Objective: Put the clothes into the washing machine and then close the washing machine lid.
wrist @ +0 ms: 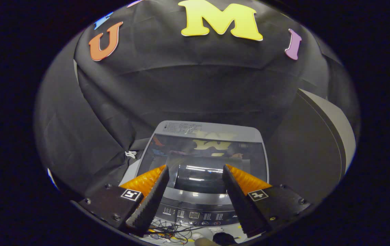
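The tongs (195,174) hang open and empty above the washer (201,171), whose glass lid (203,153) lies flat and shut just beyond them, likely because the task is finished; no clothes are visible.

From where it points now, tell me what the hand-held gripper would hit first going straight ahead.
Probably the washer's lid, which looks shut. The hand-held gripper is open and empty, aimed down at the glass panel; depth is hard to judge.
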`<state>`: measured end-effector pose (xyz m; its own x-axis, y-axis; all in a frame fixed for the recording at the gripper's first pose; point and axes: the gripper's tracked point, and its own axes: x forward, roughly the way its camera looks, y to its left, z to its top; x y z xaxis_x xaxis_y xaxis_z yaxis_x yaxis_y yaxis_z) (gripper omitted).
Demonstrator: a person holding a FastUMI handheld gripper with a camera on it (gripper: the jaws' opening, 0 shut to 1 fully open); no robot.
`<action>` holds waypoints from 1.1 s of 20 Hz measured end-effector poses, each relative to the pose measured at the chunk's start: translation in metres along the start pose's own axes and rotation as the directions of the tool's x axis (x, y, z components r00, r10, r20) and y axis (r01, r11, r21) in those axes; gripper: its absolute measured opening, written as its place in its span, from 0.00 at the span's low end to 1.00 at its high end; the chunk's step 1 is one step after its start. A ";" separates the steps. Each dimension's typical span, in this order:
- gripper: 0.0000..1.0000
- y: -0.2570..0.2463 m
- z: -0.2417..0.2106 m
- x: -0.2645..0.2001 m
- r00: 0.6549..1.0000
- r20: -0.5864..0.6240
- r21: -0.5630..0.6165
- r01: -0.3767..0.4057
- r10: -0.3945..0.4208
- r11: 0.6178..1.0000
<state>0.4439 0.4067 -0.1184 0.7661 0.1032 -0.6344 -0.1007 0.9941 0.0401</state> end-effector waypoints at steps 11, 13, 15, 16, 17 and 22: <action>0.98 -0.013 0.026 -0.061 0.991 0.129 -0.039 -0.025 0.030 0.999; 0.98 -0.017 0.036 -0.089 0.980 0.190 -0.052 -0.044 0.053 0.998; 0.98 -0.024 0.046 -0.120 0.964 0.255 -0.059 -0.058 0.071 0.997; 0.98 -0.030 0.050 -0.138 0.956 0.285 -0.060 -0.061 0.076 0.996; 0.98 -0.037 0.053 -0.155 0.945 0.318 -0.061 -0.066 0.082 0.996; 0.98 -0.096 0.065 -0.240 0.881 0.466 -0.059 -0.062 0.082 0.996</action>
<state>0.3110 0.2883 0.0800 0.9623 0.1883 -0.1960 -0.1852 0.9821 0.0344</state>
